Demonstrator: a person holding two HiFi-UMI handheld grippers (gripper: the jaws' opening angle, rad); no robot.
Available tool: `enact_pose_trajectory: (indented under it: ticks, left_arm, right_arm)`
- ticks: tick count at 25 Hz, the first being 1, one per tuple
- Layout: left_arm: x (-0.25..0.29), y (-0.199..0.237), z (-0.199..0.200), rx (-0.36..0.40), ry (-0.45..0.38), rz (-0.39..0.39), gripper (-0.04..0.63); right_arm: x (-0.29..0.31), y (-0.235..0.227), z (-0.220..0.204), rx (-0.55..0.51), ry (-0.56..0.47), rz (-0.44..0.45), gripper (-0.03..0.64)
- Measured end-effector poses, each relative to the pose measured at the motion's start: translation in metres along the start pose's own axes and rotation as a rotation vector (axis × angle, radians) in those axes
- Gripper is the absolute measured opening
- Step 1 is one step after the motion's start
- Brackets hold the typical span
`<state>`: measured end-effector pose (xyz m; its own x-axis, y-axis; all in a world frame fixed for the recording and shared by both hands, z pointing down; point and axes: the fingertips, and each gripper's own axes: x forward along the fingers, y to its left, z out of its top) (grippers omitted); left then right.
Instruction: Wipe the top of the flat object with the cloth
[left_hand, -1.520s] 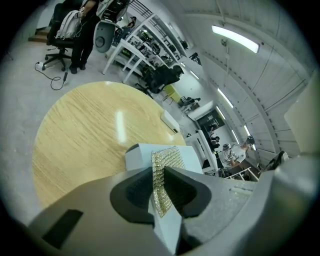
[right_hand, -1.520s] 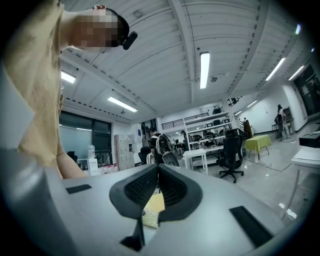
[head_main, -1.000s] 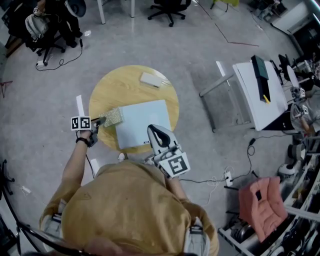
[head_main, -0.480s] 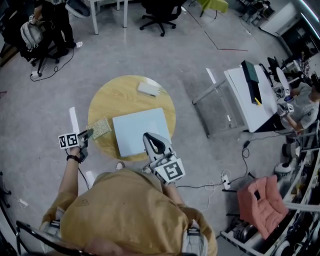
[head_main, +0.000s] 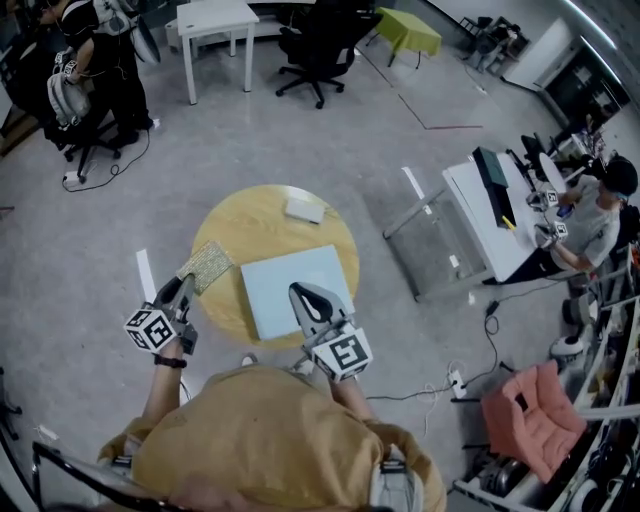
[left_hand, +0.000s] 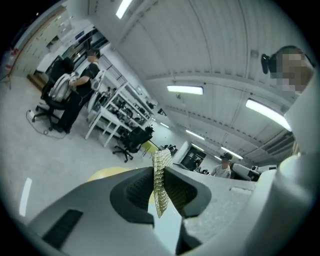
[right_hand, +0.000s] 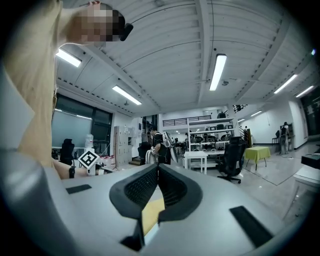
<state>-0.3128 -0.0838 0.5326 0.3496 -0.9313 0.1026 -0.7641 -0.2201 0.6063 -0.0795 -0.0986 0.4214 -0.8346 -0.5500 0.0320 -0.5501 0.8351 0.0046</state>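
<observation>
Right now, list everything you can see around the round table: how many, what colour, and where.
round wooden table: one, light yellow-brown, mid-floor.
flat rectangular board: one, pale blue, on the table's near right part.
textured cloth: one, yellow-green, at the table's left edge.
small flat block: one, white, on the table's far side.
swivel office chair: one, black, far floor.
long desk: one, white, right of the table.
padded cushion: one, pink, lower right.
left claw: one, grey, shut on the cloth.
right claw: one, grey, shut and empty, over the board's near edge.
</observation>
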Motion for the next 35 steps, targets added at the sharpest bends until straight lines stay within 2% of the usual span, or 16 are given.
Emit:
enact_pose_trajectory:
  ticks: [8, 12, 18, 22, 27, 35]
  left_arm:
    - [-0.043, -0.036, 0.095, 0.279, -0.251, 0.017, 0.061]
    - [-0.062, -0.064, 0.126, 0.432, -0.312, 0.019, 0.061]
    - [-0.083, -0.107, 0.15, 0.581, -0.391, -0.023, 0.061]
    - [-0.098, -0.125, 0.152, 0.641, -0.412, -0.04, 0.061]
    - [-0.111, -0.128, 0.142, 0.684, -0.4, -0.039, 0.061]
    - [-0.104, -0.131, 0.133, 0.682, -0.381, -0.067, 0.061]
  right_arm:
    - [0.0, 0.022, 0.002, -0.004, 0.006, -0.025, 0.002]
    - [-0.006, 0.028, 0.011, -0.024, 0.0, -0.051, 0.002]
    - [-0.014, 0.031, 0.032, -0.048, -0.032, -0.098, 0.002]
    - [-0.022, 0.033, 0.041, -0.083, -0.054, -0.136, 0.002]
    - [-0.028, 0.039, 0.047, -0.109, -0.083, -0.172, 0.002]
    - [-0.055, 0.033, 0.052, -0.115, -0.084, -0.252, 0.002]
